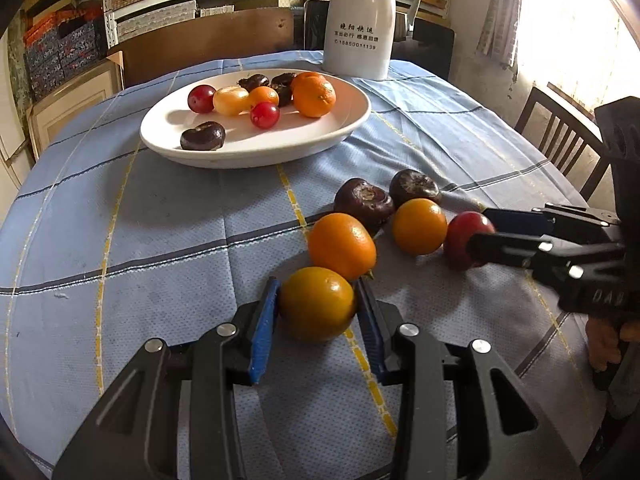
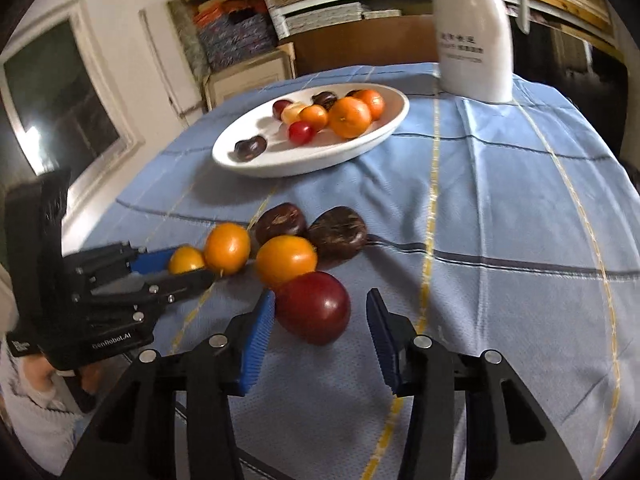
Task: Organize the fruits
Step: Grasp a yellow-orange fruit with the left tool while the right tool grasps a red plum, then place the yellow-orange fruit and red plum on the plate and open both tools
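A white plate on the blue tablecloth holds several fruits: oranges, red plums, dark water chestnuts. It also shows in the right wrist view. Loose fruits lie nearer. My left gripper is shut on a yellow-orange fruit, which rests on the cloth; it also shows in the right wrist view. My right gripper is open around a red plum; its left pad touches the plum, the right pad stands apart. The plum also shows in the left wrist view.
Two oranges and two dark chestnuts lie between the grippers. A white thermos jug stands behind the plate. A wooden chair stands at the table's right edge. Shelves line the back wall.
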The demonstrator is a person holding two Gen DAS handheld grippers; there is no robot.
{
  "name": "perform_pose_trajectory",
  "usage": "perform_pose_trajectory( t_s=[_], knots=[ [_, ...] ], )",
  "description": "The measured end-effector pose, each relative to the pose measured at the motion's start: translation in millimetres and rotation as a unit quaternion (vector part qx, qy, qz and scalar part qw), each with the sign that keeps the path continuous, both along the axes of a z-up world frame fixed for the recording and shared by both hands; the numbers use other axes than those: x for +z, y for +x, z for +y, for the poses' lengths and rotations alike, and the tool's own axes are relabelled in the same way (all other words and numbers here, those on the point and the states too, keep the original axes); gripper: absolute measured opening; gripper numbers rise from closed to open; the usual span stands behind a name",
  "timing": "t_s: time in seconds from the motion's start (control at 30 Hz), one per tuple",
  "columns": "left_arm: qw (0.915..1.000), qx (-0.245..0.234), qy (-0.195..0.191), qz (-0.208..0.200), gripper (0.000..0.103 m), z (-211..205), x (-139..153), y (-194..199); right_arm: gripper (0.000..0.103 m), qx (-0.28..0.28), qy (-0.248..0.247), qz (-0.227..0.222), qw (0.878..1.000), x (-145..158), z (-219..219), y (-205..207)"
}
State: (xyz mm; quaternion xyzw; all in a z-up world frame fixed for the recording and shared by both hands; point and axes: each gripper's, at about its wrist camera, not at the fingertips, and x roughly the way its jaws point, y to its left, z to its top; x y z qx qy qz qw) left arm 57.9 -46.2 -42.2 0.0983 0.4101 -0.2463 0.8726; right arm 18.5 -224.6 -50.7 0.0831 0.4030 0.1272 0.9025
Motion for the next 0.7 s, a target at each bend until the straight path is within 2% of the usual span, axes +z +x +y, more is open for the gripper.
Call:
perform_pose_trajectory(
  t_s=[0.1,0.17,0.27,0.37,0.43,0.47,0.7],
  knots=[
    [1.0,-0.001,0.001,-0.001,0.038,-0.1,0.3,-0.5,0.047,0.011,-0.003,0.012,1.0,-3.3,6.0,3.2],
    [1.0,-0.002,0.001,-0.001,0.038,-0.4,0.5,-0.7,0.04,0.021,-0.006,0.018,1.0,-5.0,10.2,4.3],
    [1.0,-0.002,-0.001,0.0,0.038,-0.4,0.6,-0.4,0.04,0.023,-0.008,0.018,1.0,-4.9,12.6,4.2],
    [1.0,-0.002,-0.008,-0.003,0.038,1.2,3.1,-1.0,0.04,0.023,0.015,0.017,0.999,-5.0,6.4,4.8],
    [0.9994,-0.003,-0.031,-0.013,0.038,5.8,13.3,-2.7,0.04,0.017,0.042,0.008,0.999,-2.8,-1.9,3.4],
    [0.9992,-0.001,-0.038,-0.016,0.038,7.7,17.6,-1.8,0.04,0.012,0.062,0.0,0.998,-0.1,-7.7,2.3],
    [0.9963,0.046,-0.054,-0.049,0.038,11.7,58.4,50.9,0.039,-0.016,0.071,-0.047,0.996,43.5,-14.8,38.4]
  ],
)
